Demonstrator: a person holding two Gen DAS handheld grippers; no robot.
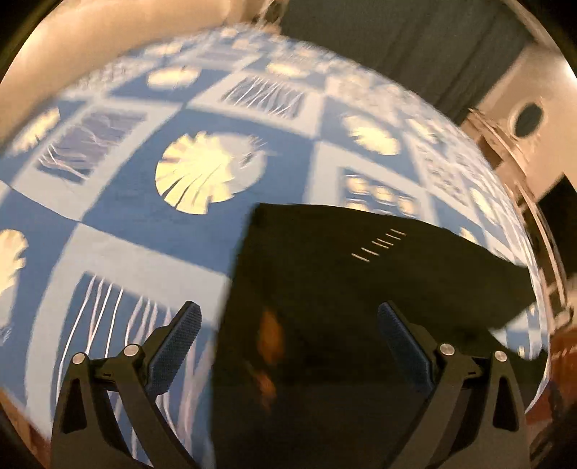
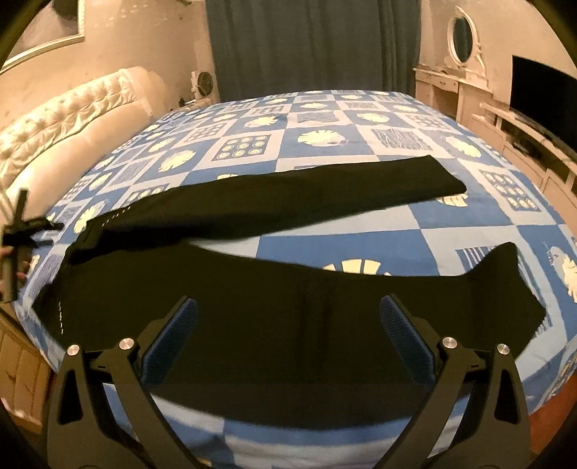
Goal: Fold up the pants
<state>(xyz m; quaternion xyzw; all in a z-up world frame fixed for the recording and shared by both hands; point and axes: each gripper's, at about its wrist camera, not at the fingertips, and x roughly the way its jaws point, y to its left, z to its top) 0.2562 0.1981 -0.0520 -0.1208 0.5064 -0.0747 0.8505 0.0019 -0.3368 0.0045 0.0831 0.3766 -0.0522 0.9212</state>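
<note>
A bed (image 2: pixel 360 223) fills both views, covered with a sheet (image 2: pixel 317 238) checked in blue and pale squares printed with cream shells, wavy lines and dot grids. In the right wrist view a tufted cream headboard (image 2: pixel 61 119) curves along the left, a dark curtain (image 2: pixel 310 47) hangs behind the far edge, and on the right stand a cream dresser (image 2: pixel 447 90) with an oval mirror (image 2: pixel 462 34) and a low unit carrying a dark TV (image 2: pixel 541 93). The black pants (image 2: pixel 274 306) lie spread on the near part of the bed, waist to the left, both legs running to the right: the far leg stretches flat and narrow across the middle, the near leg lies broad along the bed's near edge, and a wedge of sheet shows between them. Short rows of pale stitches mark the cloth near the waist. The right gripper (image 2: pixel 288 332) hovers over the near leg with jaws wide apart, holding nothing. The left gripper (image 1: pixel 288 335) is over the waist end, jaws also spread wide and empty; its view is motion-blurred, showing a black panel of pants (image 1: pixel 360 288) with a stitch row.
</note>
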